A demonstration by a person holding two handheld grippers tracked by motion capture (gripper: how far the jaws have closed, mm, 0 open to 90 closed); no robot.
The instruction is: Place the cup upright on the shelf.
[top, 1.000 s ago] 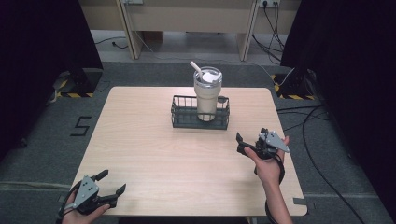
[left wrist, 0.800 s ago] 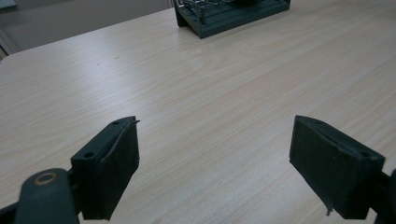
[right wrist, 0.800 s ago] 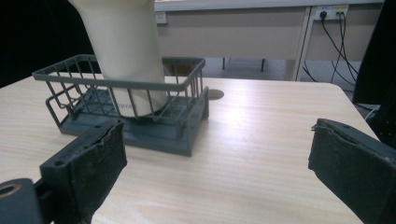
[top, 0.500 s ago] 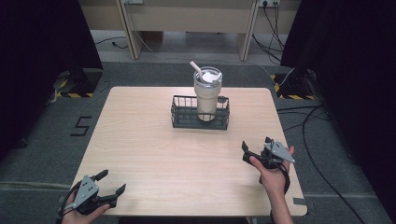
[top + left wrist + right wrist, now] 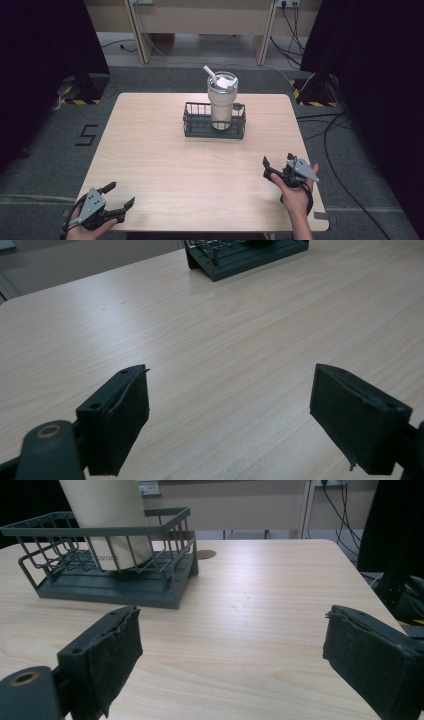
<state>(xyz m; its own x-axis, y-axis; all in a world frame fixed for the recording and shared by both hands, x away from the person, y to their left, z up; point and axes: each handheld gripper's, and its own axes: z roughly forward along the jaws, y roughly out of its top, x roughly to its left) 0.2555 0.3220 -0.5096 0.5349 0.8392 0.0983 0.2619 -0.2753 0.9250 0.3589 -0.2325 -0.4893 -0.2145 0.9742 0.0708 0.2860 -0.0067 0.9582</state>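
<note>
A cream tumbler (image 5: 222,102) with a lid and straw stands upright in a dark wire basket (image 5: 192,127) at the far middle of the wooden table (image 5: 160,160). My left gripper (image 5: 121,193) rests at the near left corner, open, with bare tabletop between its jaws (image 5: 230,405). My right gripper (image 5: 266,169) is low over the near right part of the table and points toward the basket (image 5: 110,587) and tumbler (image 5: 105,510). Its jaws have just been closing, but they stand apart with nothing between them (image 5: 230,650).
The basket's corner (image 5: 240,257) lies far ahead in the left gripper view. Cables (image 5: 330,135) trail over the grey floor to the right of the table. Dark curtains hang on both sides, and desk legs (image 5: 135,30) stand behind.
My right hand has come down and back toward the near edge of the table, and its jaws look narrower. The left hand, tumbler and basket have stayed put.
</note>
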